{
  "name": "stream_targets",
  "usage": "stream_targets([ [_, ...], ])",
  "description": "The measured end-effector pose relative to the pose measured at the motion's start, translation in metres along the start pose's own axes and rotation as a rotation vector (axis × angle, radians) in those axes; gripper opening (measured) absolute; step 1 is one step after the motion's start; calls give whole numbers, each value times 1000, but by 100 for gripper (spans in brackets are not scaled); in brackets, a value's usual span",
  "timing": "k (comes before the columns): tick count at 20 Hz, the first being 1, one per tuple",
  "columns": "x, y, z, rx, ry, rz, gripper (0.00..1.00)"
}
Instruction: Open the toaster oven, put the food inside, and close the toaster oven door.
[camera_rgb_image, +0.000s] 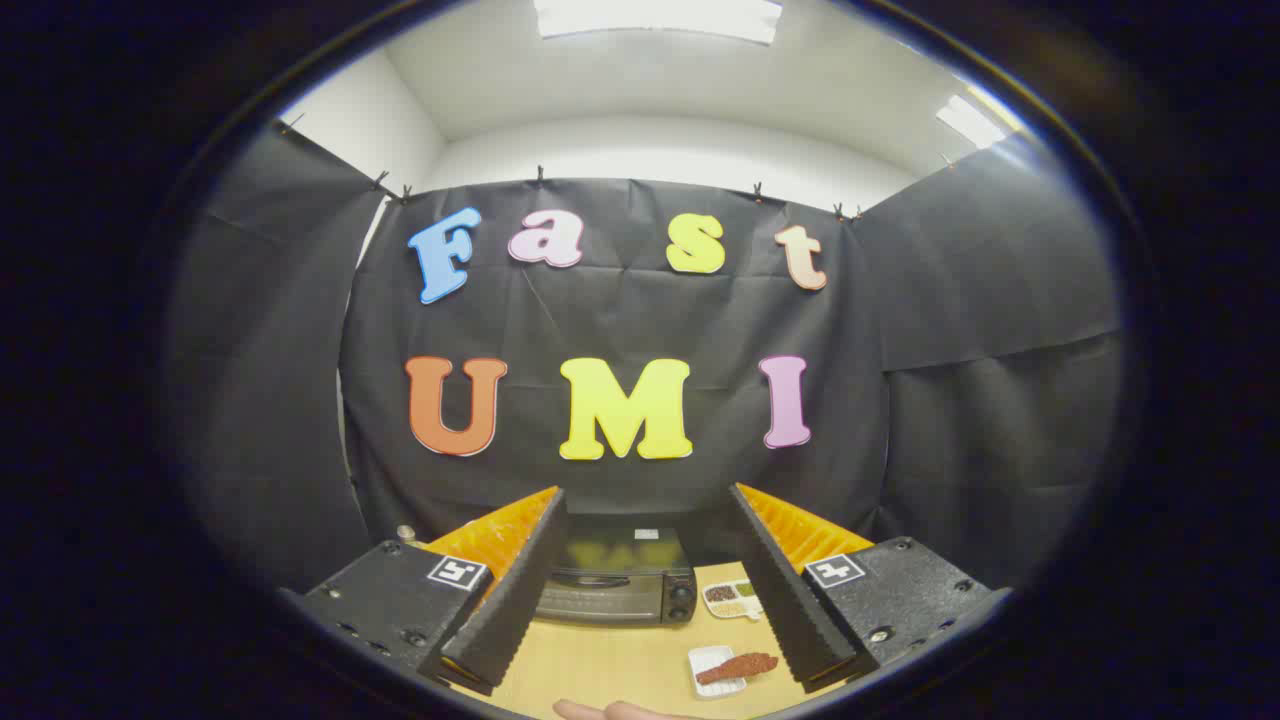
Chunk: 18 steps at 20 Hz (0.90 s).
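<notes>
Gripper view: the jaws (650, 580) are seen spread wide apart, released, with nothing held between them. Both fingers (510, 590) are raised above a wooden counter (600, 665) and angled towards the far wall of black cloth.

A dark toaster oven (615, 580) is observed on the counter, beyond the fingers and framed between them, set against the far cloth wall. Its door is seen closed, with a horizontal handle across the upper front. Two round knobs are noted at its right end, one above the other. Overhead lighting is reflected in its top surface.

Just to the right of the oven, a small white divided dish (732, 598) is seen on the counter, holding portions of brownish and greenish matter; its exact contents cannot be determined. It is partly overlapped by the right finger.

Nearer, and to the right of centre, a small white rectangular plate (712, 672) is recorded on the counter. A reddish-brown piece of food (740, 665) is lying across it, its right end extending past the plate rim towards the right finger. The food is well apart from the oven and untouched by either finger.

At the nearest point of the counter, part of a person's hand (610, 710) is visible, resting low and flat.

A small metallic object is noted far left, beside the left finger; its nature cannot be told.
</notes>
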<state>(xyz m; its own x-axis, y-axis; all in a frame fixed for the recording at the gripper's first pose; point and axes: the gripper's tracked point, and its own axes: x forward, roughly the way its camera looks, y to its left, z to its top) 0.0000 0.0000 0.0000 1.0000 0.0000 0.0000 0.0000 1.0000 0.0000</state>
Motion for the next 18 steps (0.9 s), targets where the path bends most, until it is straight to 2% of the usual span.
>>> stream_targets([
  [8,-5,7,8,-27,-23,13,100],
  [12,1,12,3,16,-24,26,100],
  [15,19,14,-11,21,5,18,100],
  [18,57,17,-42,20,54,1,100],
])
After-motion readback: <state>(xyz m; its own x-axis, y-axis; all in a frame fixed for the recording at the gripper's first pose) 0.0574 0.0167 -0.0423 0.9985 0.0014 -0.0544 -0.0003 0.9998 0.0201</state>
